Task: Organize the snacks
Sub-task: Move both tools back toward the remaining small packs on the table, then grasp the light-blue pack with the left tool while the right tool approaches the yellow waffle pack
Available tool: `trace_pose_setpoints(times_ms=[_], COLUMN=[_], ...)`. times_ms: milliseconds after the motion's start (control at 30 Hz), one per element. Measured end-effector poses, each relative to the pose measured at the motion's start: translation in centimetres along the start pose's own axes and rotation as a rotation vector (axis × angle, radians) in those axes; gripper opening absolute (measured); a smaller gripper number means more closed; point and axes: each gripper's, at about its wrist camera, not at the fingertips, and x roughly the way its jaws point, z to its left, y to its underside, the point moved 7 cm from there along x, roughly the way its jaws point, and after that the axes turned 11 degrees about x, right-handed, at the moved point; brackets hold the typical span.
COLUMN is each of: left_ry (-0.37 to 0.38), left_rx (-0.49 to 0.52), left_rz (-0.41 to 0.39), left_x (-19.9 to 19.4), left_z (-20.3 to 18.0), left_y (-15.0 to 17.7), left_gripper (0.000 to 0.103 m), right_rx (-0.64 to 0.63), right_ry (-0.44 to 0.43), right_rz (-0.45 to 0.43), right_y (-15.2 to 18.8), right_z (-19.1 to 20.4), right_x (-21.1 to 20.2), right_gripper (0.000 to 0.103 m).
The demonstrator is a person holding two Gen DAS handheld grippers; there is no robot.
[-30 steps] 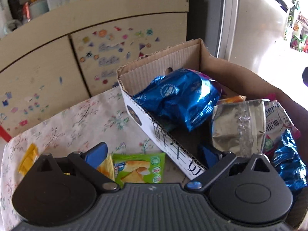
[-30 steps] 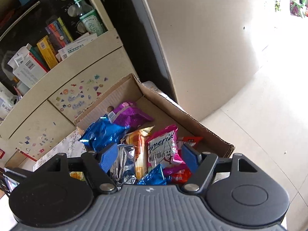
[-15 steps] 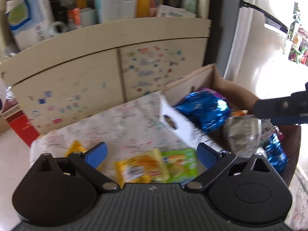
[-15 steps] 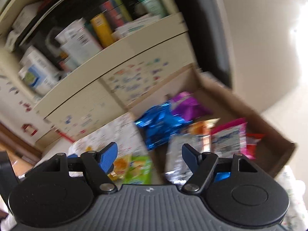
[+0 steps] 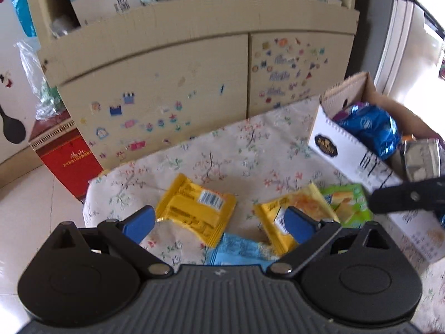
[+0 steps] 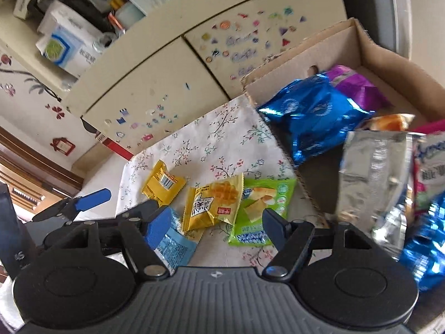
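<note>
Several loose snack packets lie on a floral cloth [image 5: 239, 144]: a yellow packet [image 5: 194, 211], a yellow mango packet [image 6: 212, 203], a green packet [image 6: 261, 208] and a light blue packet [image 6: 173, 246]. My left gripper [image 5: 217, 220] hovers open over the yellow packets, gripping nothing. My right gripper [image 6: 217, 224] is above the mango and green packets, its jaws closing a little but wide apart, and no pad touches a packet. A cardboard box [image 6: 306, 55] to the right holds a blue foil bag [image 6: 314, 114], a purple bag [image 6: 356, 86] and a silver bag [image 6: 372, 175].
A cream cabinet [image 5: 167, 89] with stickers stands behind the cloth, with cluttered shelves above it. A red box [image 5: 69, 161] sits on the floor at the left. The two grippers are close side by side; a finger of the right one [image 5: 408, 194] shows at the left view's right edge.
Both views have swung left, from the box of bags to the loose packets on the cloth. The right gripper has dropped lower and now appears beside the left one.
</note>
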Motion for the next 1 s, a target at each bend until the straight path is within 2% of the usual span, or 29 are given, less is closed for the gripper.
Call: trace_pose_setpoints(times_ms=[167,333,600,833,1000], left_ry=[0.104,0.111,0.143,0.162,0.140], left_rx=[-0.007,0.070,0.072,0.037,0.114], left_rz=[0.048,0.054,0.115,0.147,0.182], left_x=[1.5,2.6,3.9,4.0,3.9], left_z=[-0.7,-1.7,-1.5,-0.1,0.5], left_y=[2.0,2.7,4.5,5.7,6.3], left_gripper=[0.099,0.098,0.098,0.098,0.100], right_rx=[0.006,-0.068,-0.151,-0.180,-0.212], right_ry=[0.040,0.101,0.108,0.080,0.077], right_rz=[0.008,-0.036,-0.054,-0.044,0.009], right_y=[0.2,0.0,-0.9,-1.6,-0.9], right_z=[0.2,1.0,1.9,2.1,2.3], right_x=[2.3,3.9,7.0,9.2,9.9], right_gripper=[0.074,0.074,0.068,0.066,0.066])
